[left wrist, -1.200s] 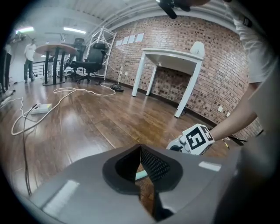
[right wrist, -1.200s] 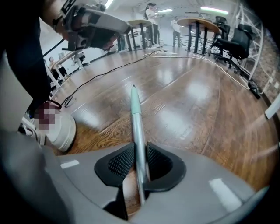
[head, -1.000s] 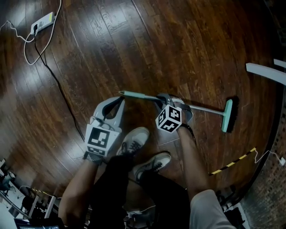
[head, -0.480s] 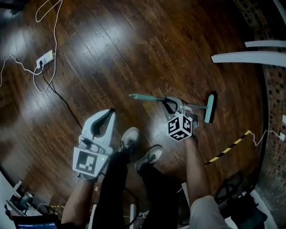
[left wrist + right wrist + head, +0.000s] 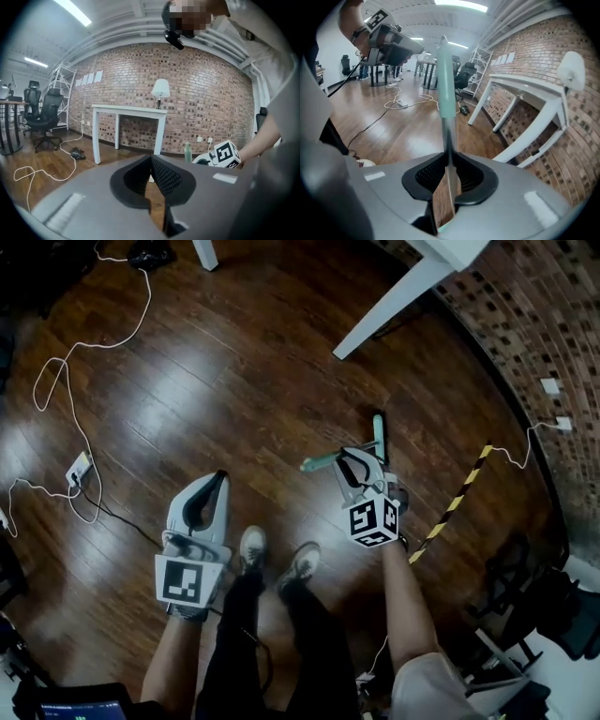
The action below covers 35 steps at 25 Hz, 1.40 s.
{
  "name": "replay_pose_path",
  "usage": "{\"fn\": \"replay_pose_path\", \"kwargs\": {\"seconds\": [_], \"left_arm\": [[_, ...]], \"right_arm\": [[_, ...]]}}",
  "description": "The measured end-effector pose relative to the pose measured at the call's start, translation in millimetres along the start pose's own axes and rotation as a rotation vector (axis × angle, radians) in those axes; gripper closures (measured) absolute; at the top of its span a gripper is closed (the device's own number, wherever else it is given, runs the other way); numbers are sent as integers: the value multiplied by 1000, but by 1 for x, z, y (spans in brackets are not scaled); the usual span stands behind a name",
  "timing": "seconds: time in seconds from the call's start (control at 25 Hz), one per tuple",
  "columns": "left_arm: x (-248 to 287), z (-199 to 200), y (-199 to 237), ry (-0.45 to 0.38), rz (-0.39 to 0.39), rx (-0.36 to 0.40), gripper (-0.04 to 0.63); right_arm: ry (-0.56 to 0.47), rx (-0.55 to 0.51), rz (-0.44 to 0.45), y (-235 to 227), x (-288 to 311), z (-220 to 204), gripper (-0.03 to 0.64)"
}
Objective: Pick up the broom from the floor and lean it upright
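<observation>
Dark, glossy wood floor (image 5: 244, 381) all round, bounded at the far right edge by a curving brick wall (image 5: 525, 324). Near that edge, one slanting leg of a white table (image 5: 394, 301); closer in, a strip of yellow-and-black tape (image 5: 459, 495) on the boards. Toward the floor's left edge, loose white cable (image 5: 56, 381) in loops and a power strip (image 5: 78, 468).

Right gripper (image 5: 343, 458) up ahead of the person's shoes (image 5: 251, 547), fingers clamped on the broom (image 5: 319, 463). Foreshortened from the head view: teal grip end poking out left of the fingers, teal head just past the gripper on the brick-wall side. Handle clear of the floor; head touching the boards or not, impossible to tell. From the right gripper view, metal shaft pinched between the two ribbed pads (image 5: 429, 174) and running straight out from them, teal grip end up toward the ceiling lights.

Left gripper (image 5: 220, 476) level with the right one, on the other side of the shoes and well apart from the broom. Fingers (image 5: 164, 176) brought together at the tips, nothing between them. Beyond them in the left gripper view: the white table against the brick wall, a white-shaded lamp (image 5: 161, 88) showing above its top, a black office chair (image 5: 44, 117) off to the left, and the right gripper's marker cube (image 5: 227, 153) at the right.
</observation>
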<state>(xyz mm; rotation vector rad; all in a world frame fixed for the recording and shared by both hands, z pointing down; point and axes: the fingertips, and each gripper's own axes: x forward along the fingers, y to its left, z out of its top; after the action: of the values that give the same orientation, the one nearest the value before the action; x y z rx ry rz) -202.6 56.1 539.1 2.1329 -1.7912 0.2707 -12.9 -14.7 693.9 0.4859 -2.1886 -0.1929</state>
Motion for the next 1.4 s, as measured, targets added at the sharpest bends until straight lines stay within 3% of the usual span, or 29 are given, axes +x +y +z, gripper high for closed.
{"fn": "replay_pose_path", "kwargs": {"seconds": [0.24, 0.48, 0.68, 1.08, 1.4], "left_arm": [[22, 82, -67, -60, -109, 44, 594], [18, 141, -115, -108, -178, 92, 594], [25, 170, -147, -137, -203, 92, 594], [52, 203, -191, -177, -181, 134, 594], [146, 222, -175, -177, -206, 135, 594]], "right_arm": [[-34, 218, -181, -68, -96, -17, 528], [-87, 470, -284, -92, -176, -27, 526], [-147, 602, -355, -109, -228, -32, 525], [-180, 606, -432, -163, -273, -53, 526], [-164, 626, -484, -237, -241, -65, 526]]}}
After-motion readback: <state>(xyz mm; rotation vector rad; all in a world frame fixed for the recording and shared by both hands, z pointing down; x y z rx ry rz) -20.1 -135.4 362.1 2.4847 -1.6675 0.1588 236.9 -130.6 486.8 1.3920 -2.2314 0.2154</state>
